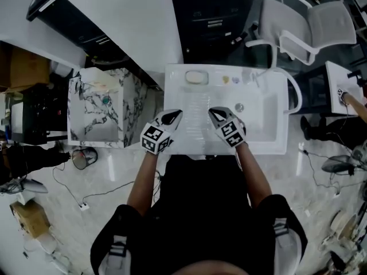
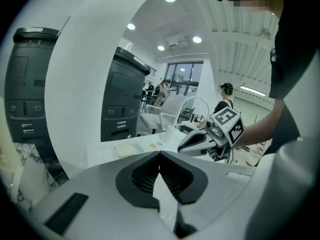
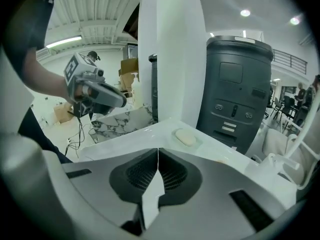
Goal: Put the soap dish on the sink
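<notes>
The soap dish [image 1: 195, 77] holds a pale bar of soap and rests on the back left corner of the white sink [image 1: 275, 145]. It also shows in the left gripper view as the soap dish [image 2: 127, 150], and in the right gripper view as the soap dish [image 3: 186, 137]. My left gripper [image 1: 174, 116] hovers over the sink's ribbed drainer, shut and empty. My right gripper [image 1: 214, 114] hangs beside it, shut with nothing held. Both are nearer to me than the dish and apart from it. Each gripper sees the other: right gripper [image 2: 200, 139], left gripper [image 3: 100, 95].
A marble-patterned cabinet [image 1: 97, 105] stands left of the sink. The curved faucet [image 1: 293, 93] rises at the sink's right, with a drain [image 1: 239, 107] in the basin. Two small items [image 1: 230, 80] lie on the back ledge. A white chair [image 1: 304, 27] and a dark bin [image 3: 237, 84] stand behind.
</notes>
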Demonstrator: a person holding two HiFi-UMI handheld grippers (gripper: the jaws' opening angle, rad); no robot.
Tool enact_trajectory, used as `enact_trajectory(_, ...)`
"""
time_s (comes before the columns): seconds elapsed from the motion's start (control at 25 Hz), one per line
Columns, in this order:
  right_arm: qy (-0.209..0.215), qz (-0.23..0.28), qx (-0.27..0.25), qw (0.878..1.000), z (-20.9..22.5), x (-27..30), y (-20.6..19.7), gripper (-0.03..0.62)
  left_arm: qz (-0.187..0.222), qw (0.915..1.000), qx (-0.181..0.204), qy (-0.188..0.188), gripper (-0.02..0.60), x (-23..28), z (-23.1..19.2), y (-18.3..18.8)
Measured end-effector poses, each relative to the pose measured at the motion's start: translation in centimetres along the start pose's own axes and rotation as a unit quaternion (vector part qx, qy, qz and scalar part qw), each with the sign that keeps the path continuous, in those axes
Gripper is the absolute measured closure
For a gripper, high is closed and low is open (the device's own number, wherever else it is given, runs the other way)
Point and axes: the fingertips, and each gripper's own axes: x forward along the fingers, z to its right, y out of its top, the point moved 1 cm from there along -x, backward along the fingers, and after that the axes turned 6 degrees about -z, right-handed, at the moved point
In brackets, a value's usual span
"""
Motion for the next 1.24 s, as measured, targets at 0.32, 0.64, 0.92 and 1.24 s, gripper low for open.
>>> enact_trajectory(0.32, 0.021, 0.020, -0.013, 0.999, 0.8, -2.8, -1.7, 0.597, -0.001, 0.9999, -0.013, 0.008, 0.581, 2.4, 4.8, -1.4)
enact_trajectory(0.64, 0.030, 0.030, -0.016, 0.999, 1.3, -4.5, -3.4, 0.597, -0.007, 0.9999, -0.004, 0.013, 0.581, 3.3, 7.0, -1.3)
enact_trajectory(0.92, 0.041, 0.027, -0.016, 0.999, 0.8, -5.1, -4.8, 0.597, 0.000, 0.9998, 0.003, 0.022, 0.581, 3.3, 8.1, 0.0)
enact_trajectory(1.24, 0.044, 0.029, -0.008, 0.999, 0.9, -6.5, -6.1, 0.597, -0.008, 0.9998, -0.014, 0.012, 0.581, 4.2, 10.0, -1.1)
